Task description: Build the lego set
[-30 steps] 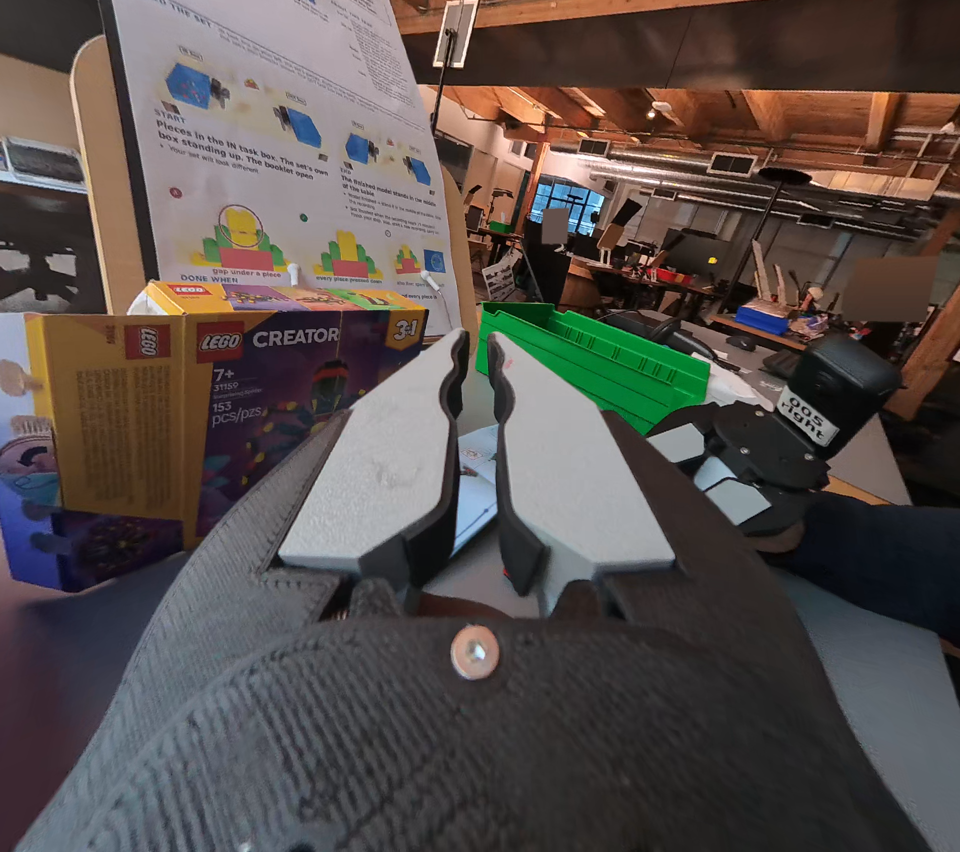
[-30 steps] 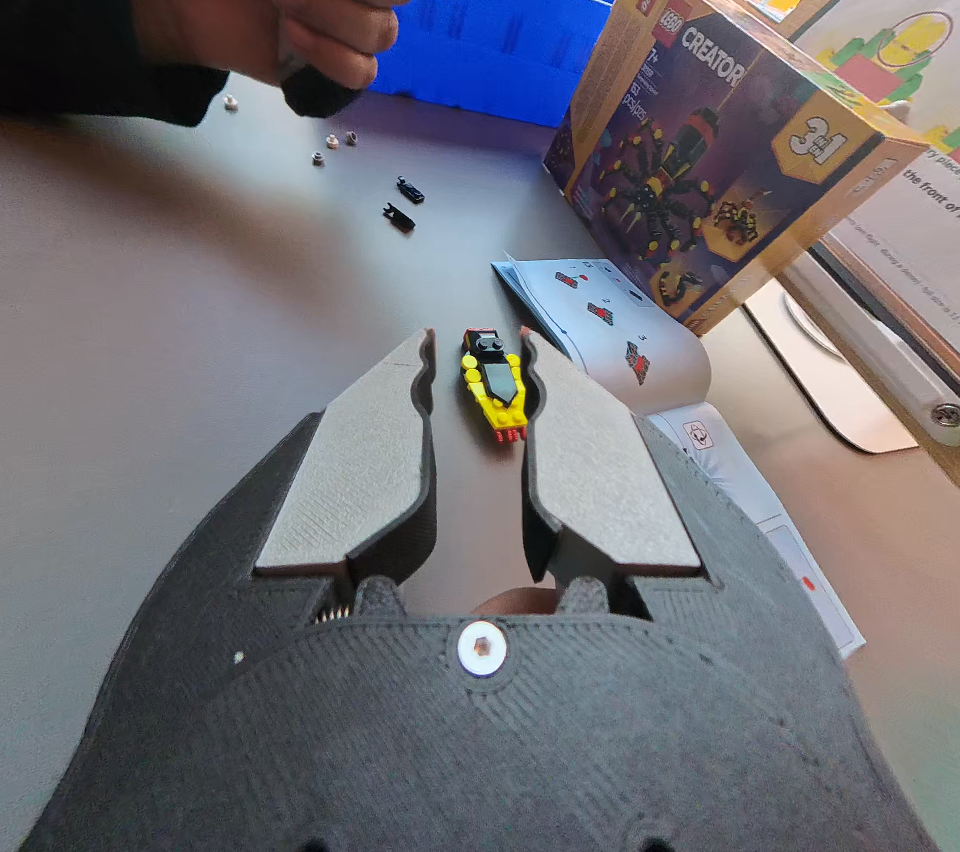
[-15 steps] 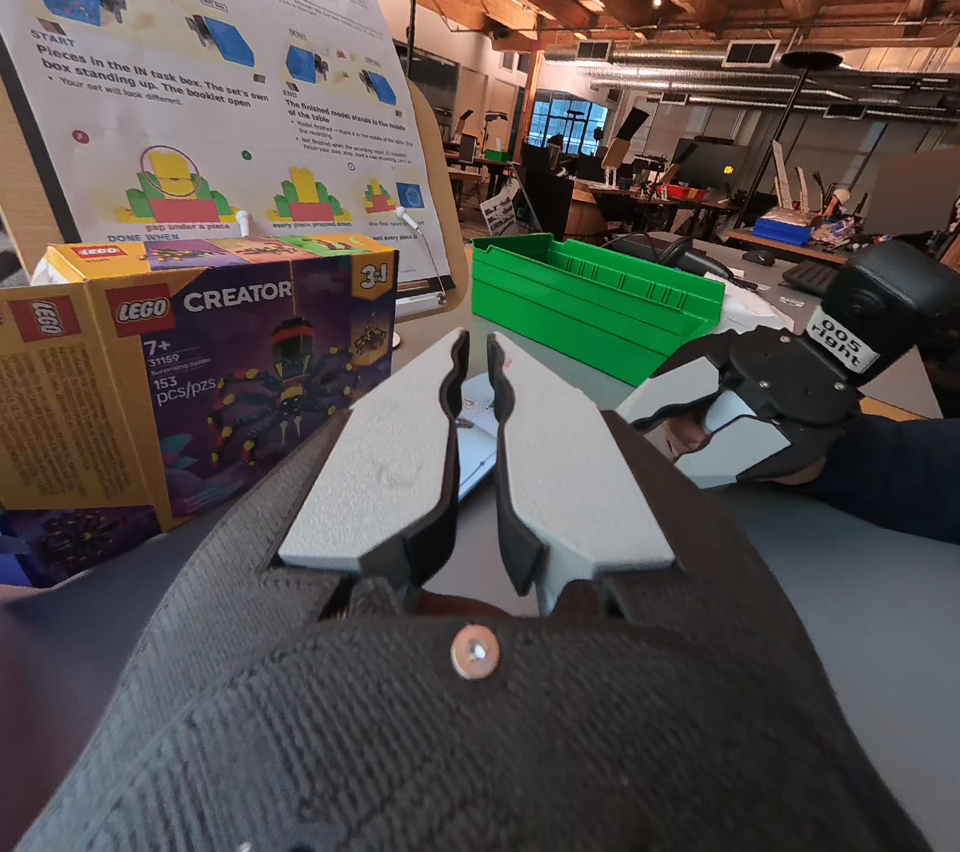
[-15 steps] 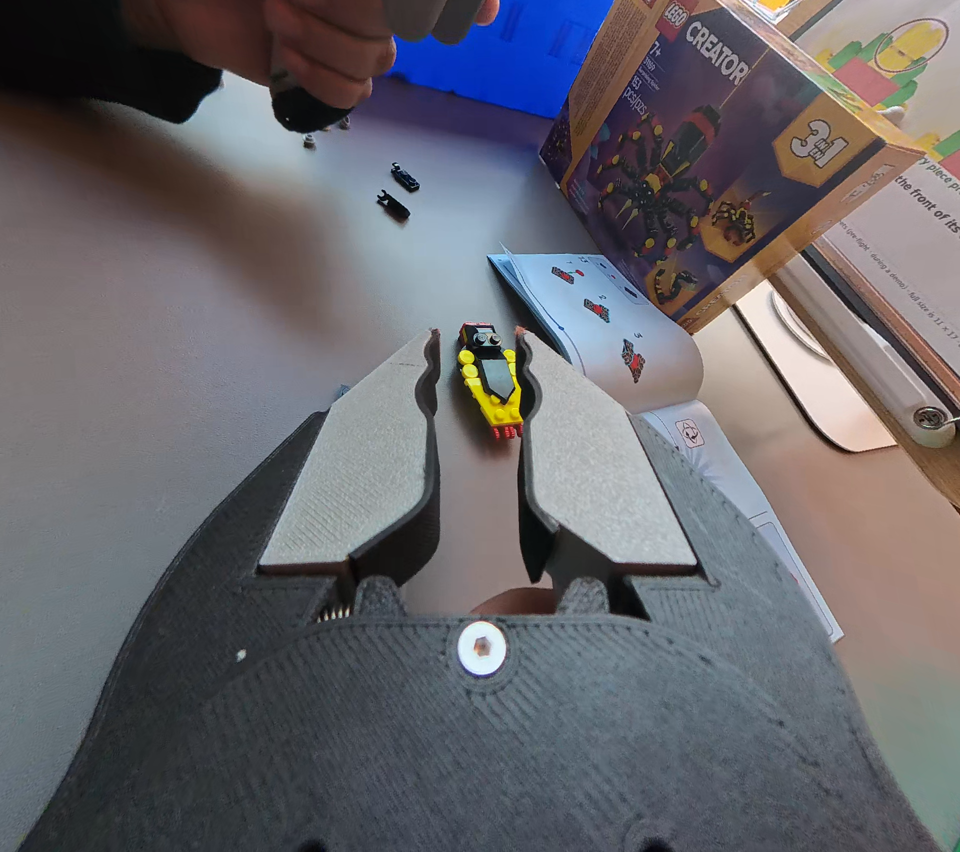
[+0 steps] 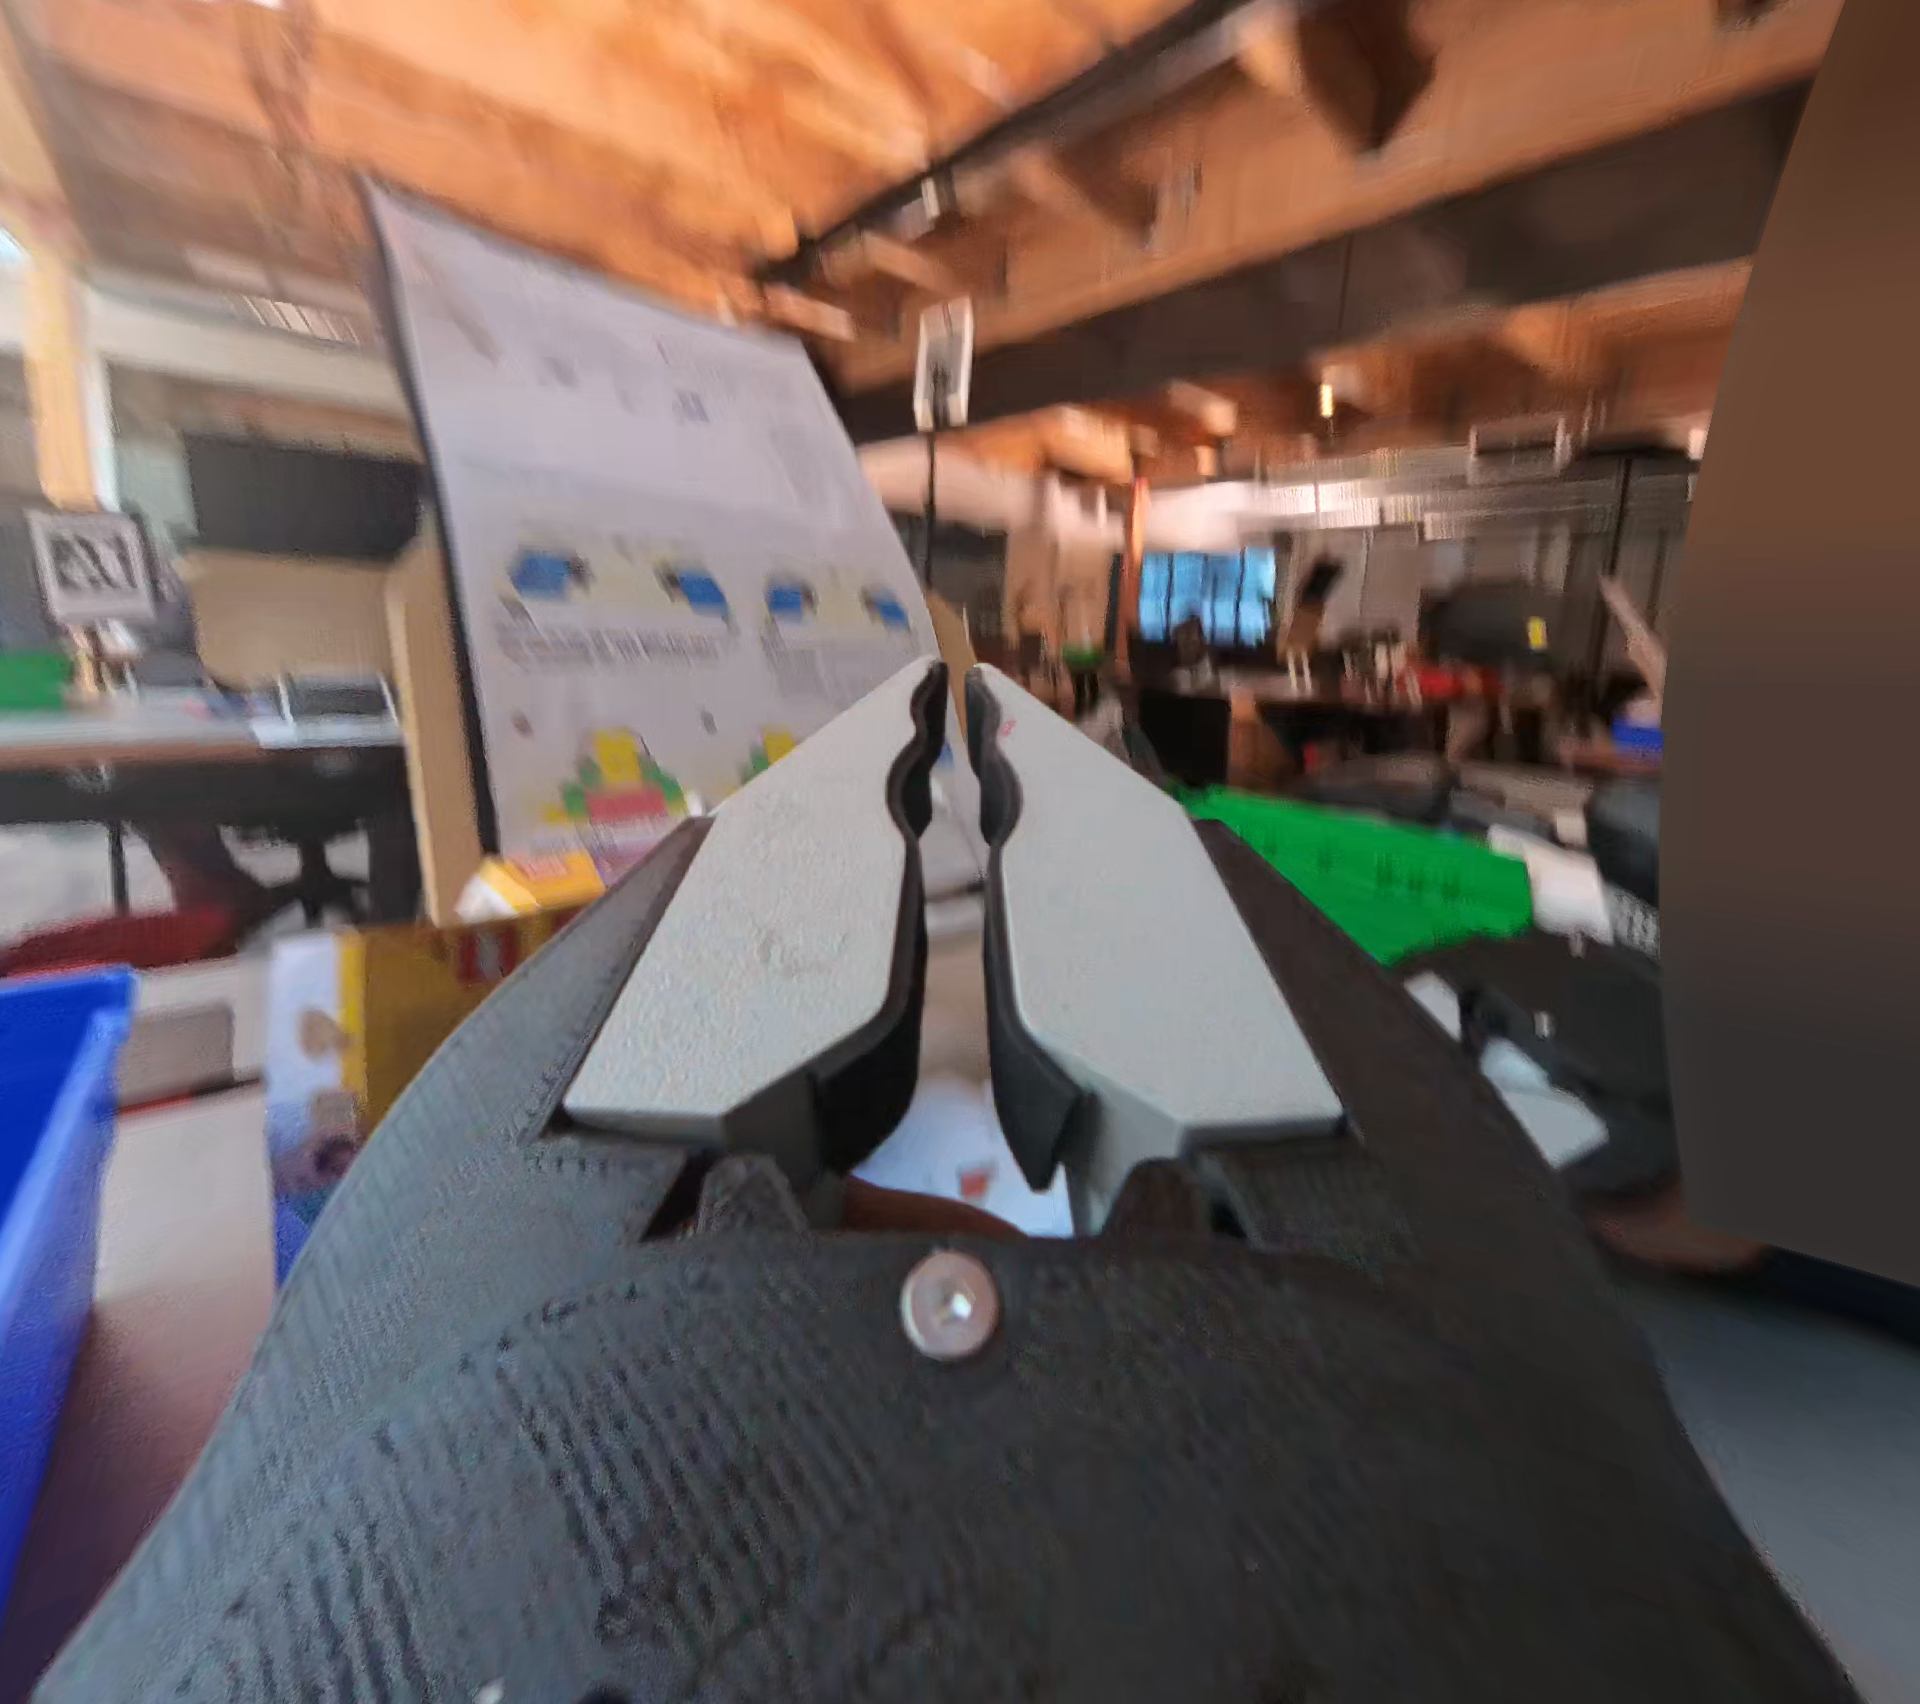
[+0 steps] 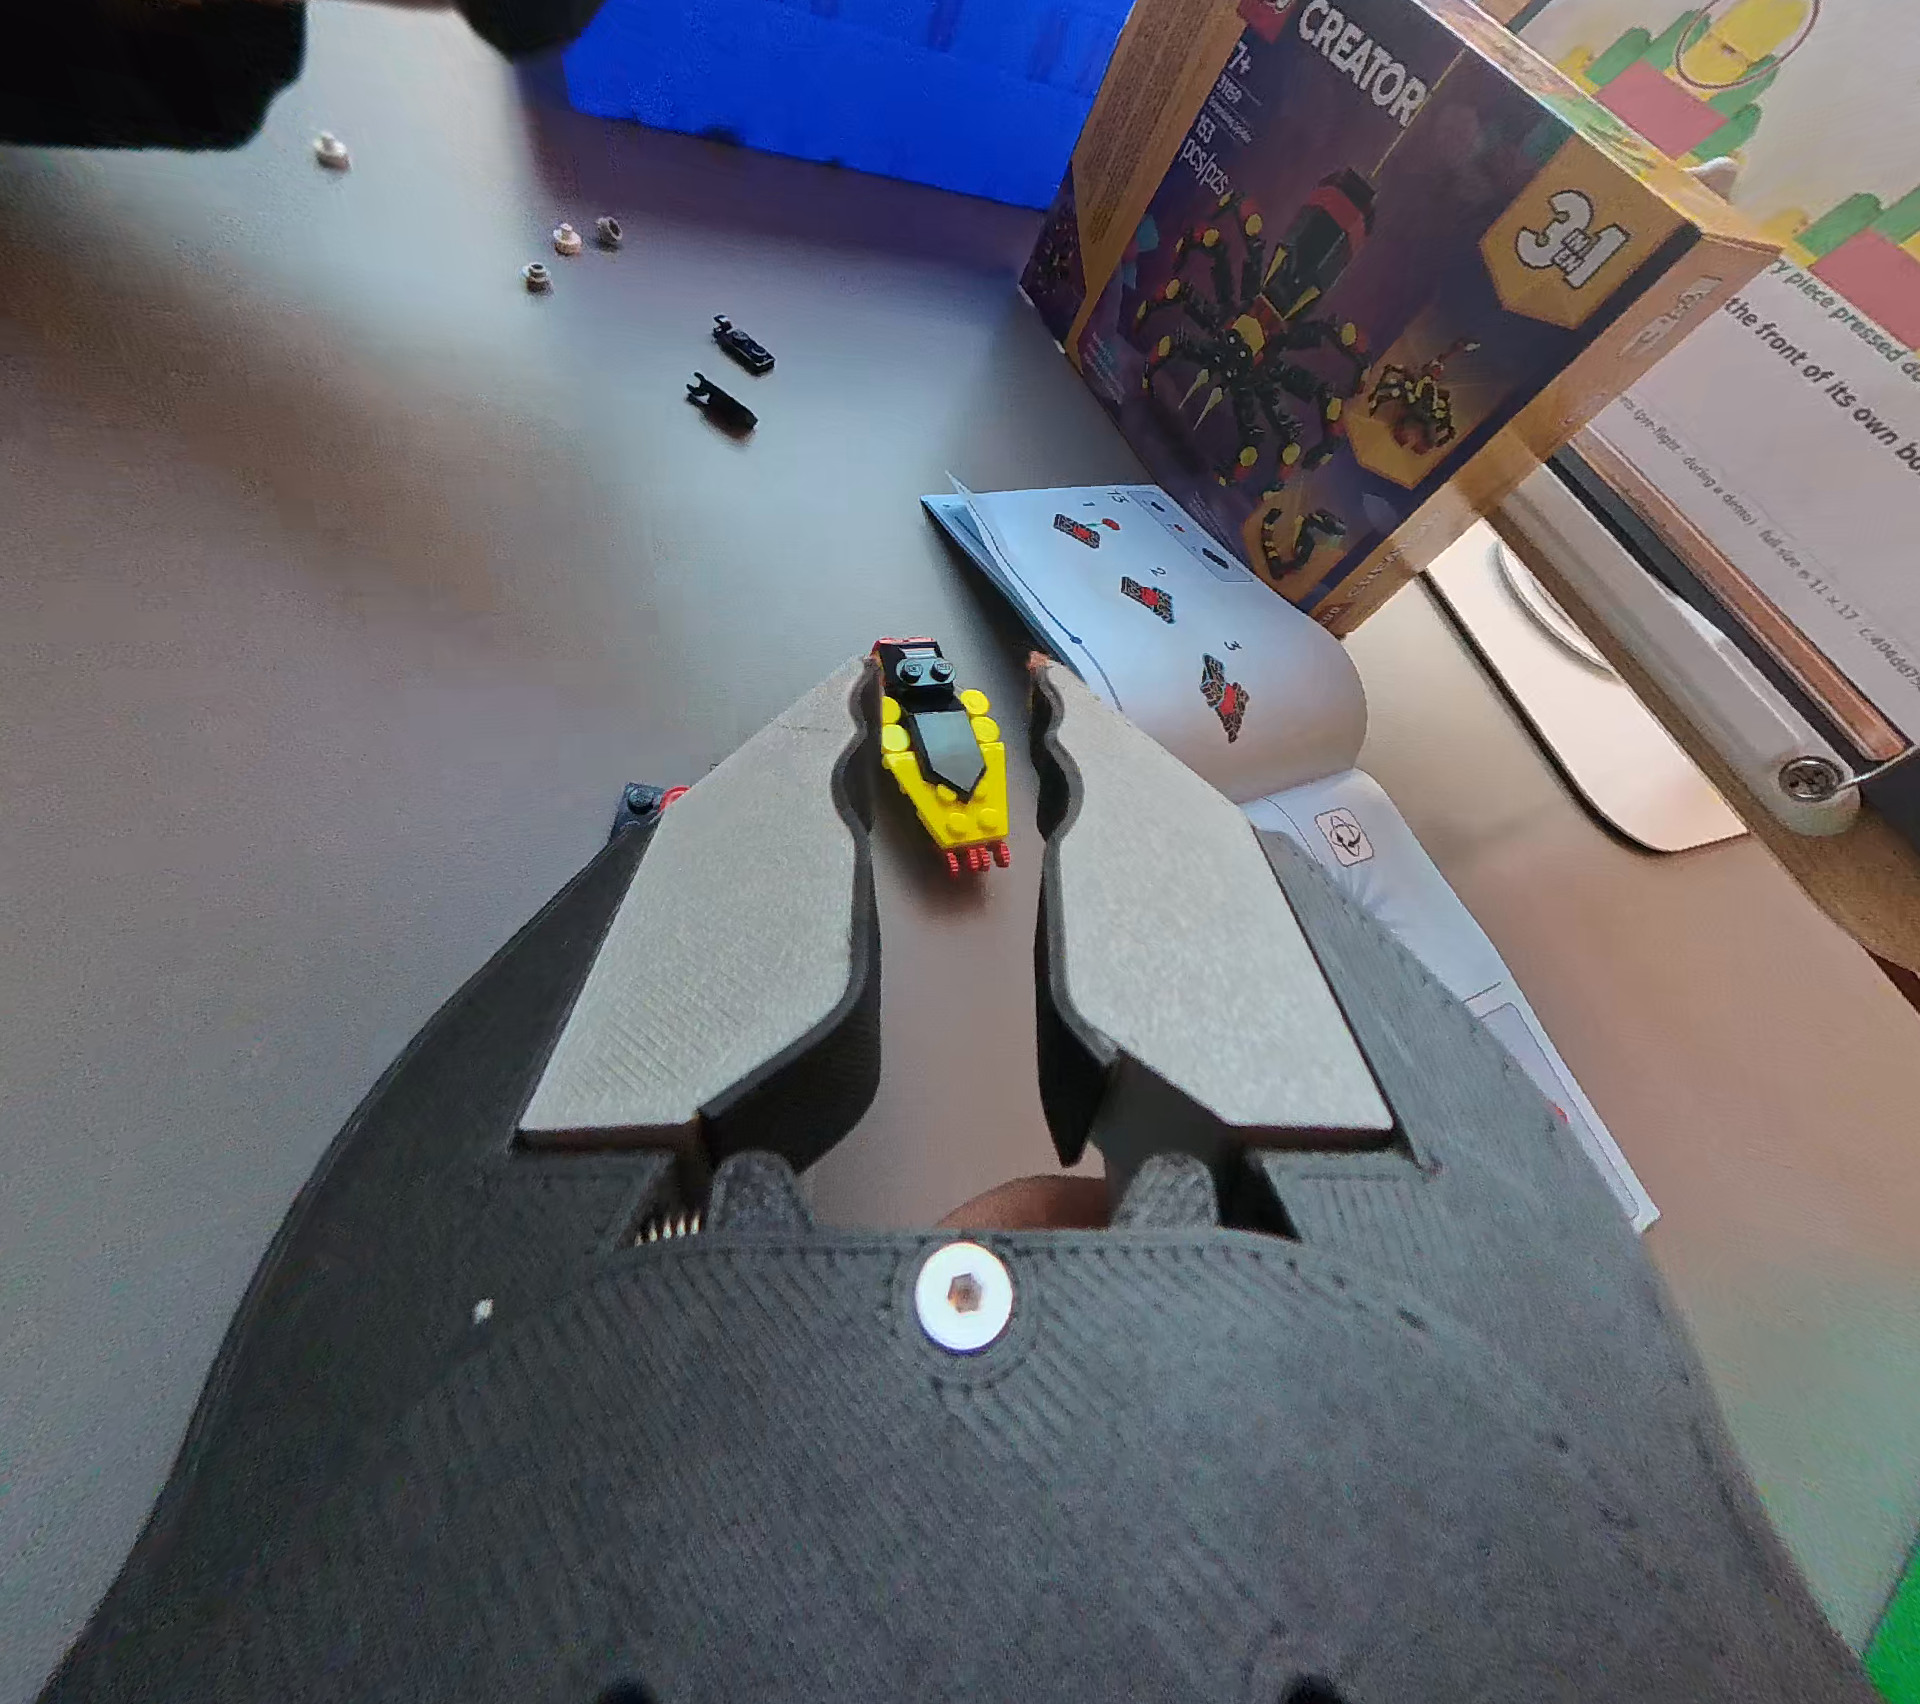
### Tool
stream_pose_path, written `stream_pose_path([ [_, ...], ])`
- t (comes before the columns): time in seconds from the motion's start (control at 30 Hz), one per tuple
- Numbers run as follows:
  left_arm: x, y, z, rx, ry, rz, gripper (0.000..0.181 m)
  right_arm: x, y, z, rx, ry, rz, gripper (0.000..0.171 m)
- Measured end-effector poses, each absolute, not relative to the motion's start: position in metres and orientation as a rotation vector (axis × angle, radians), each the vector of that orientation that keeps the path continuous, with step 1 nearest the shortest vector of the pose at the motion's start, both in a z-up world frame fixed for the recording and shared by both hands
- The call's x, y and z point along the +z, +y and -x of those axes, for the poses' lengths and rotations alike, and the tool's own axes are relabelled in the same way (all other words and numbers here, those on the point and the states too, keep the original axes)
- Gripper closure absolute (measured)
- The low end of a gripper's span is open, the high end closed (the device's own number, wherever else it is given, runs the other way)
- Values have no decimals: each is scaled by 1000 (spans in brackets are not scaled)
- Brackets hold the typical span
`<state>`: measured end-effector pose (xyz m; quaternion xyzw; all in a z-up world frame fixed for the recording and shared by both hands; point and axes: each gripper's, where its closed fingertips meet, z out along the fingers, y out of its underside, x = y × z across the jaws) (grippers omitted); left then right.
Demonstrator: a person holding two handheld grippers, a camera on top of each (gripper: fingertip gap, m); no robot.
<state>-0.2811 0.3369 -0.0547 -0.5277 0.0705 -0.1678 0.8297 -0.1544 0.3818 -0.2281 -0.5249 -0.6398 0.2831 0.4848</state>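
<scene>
On the dark desk [image 6: 364,615], between the parted fingers of the right gripper [image 6: 948,678]: small yellow-and-black brick model [image 6: 945,761], ungrasped, just beside the left finger. Nearby, open booklet [image 6: 1153,615] and printed purple-and-yellow set box [image 6: 1351,283]. Raised, left gripper [image 5: 954,686], nearly closed, empty.

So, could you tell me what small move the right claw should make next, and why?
Probably close the right claw on the yellow and black model: it lies on the table between the open fingers, ungripped, while the left claw holds nothing.
</scene>
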Motion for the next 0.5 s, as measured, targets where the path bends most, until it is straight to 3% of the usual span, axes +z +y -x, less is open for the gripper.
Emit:
stream_pose_path([
  [0.07, -21, 302, 305, -314, 83, 885, 181, -228, 382, 154, 697, -1556, 1280, 146],
  [0.17, -15, 292, 308, -184, 105, 851, 181, -229, 381, 155, 687, -1569, 1276, 146],
  [0.5, -95, 354, 228, -347, 365, 1263, 181, -231, 378, 154, 677, -1591, 1261, 147],
])
